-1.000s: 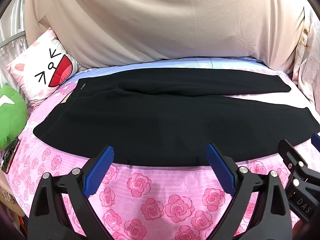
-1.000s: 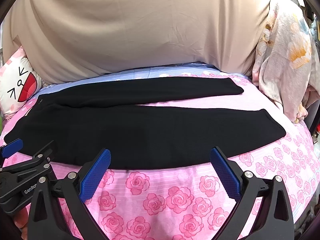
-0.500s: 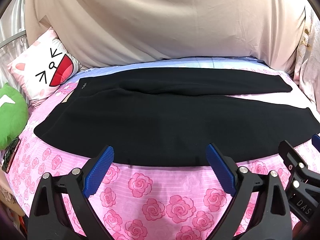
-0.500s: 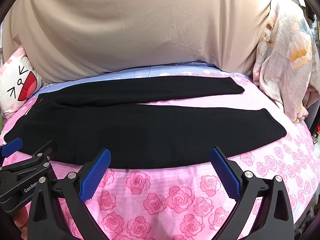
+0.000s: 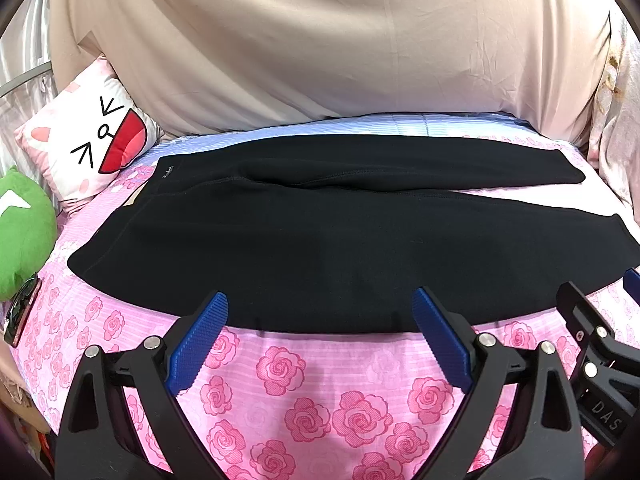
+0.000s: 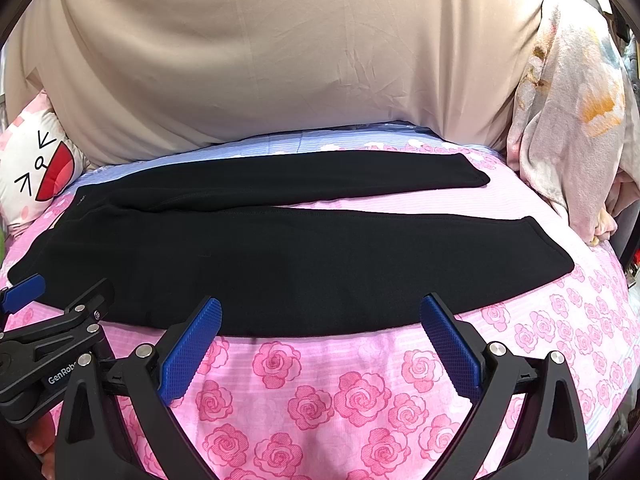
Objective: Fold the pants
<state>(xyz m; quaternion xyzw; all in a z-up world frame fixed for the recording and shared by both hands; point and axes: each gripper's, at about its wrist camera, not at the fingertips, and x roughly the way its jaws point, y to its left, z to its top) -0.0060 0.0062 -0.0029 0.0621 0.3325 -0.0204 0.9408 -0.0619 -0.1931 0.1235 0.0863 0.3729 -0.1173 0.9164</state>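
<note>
pants (image 5: 320, 240) on bed (image 5: 320, 392), pillow (image 5: 96, 144) left

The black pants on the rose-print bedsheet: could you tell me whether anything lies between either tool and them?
Nothing visible does. Only bare pink rose-print bedsheet separates the open left tool and open right tool from the near edge of the black pants, which lie flat.
</note>
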